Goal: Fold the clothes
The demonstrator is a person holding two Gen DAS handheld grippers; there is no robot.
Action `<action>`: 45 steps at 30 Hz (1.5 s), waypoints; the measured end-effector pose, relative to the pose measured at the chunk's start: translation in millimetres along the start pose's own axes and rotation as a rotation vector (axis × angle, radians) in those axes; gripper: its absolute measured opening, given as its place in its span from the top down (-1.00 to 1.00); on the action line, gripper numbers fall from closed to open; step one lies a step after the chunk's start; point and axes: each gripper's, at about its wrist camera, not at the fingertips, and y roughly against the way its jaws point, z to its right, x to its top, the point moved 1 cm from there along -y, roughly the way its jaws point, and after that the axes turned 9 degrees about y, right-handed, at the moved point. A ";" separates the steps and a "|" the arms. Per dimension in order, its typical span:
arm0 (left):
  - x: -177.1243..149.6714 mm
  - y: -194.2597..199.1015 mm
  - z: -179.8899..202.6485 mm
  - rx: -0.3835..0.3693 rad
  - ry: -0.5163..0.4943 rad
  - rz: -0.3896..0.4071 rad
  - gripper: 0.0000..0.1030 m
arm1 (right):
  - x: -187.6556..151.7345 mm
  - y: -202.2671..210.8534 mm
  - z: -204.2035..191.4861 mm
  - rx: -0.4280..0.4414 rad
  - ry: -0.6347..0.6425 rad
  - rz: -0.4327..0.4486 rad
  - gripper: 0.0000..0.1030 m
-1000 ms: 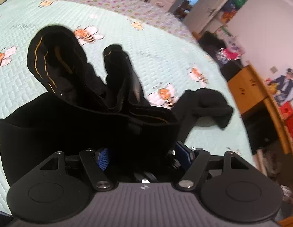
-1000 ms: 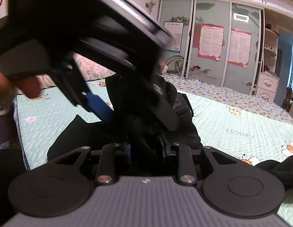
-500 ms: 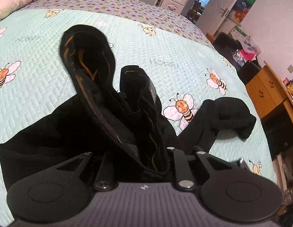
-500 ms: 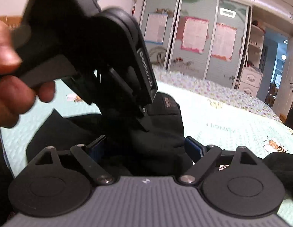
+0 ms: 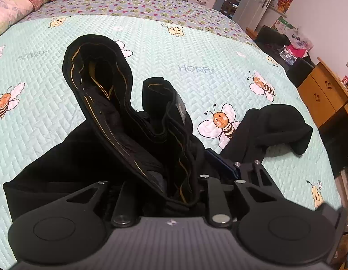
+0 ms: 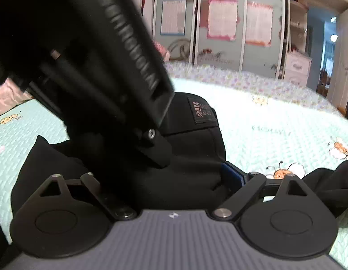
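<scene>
Black trousers (image 5: 102,103) with gold stitching inside the waistband lie bunched on the bee-print quilt (image 5: 196,51). My left gripper (image 5: 171,189) is shut on the raised waistband, its fingertips buried in the cloth. One trouser leg (image 5: 279,126) trails off to the right. In the right wrist view the trousers (image 6: 196,148) show a small label patch (image 6: 202,110). My right gripper (image 6: 165,175) stands open around the same bunch, with only its right blue pad (image 6: 232,175) showing. The left gripper's body (image 6: 95,56) fills the upper left there. The right gripper's blue finger (image 5: 221,164) shows beside the left gripper.
The bed runs far ahead and to the left. A pillow (image 5: 7,13) lies at its far left corner. A wooden cabinet (image 5: 324,94) and dark bags (image 5: 273,40) stand past the bed's right edge. Wardrobe doors (image 6: 219,22) line the far wall.
The left gripper went from open to shut on the trousers' waistband. The right gripper let go of the cloth and opened. The left gripper now crosses closer over the right camera.
</scene>
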 end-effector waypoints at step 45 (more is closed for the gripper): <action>-17.6 71.8 60.0 0.183 -0.250 0.142 -0.25 | -5.5 24.8 42.6 0.052 -0.300 -0.026 0.24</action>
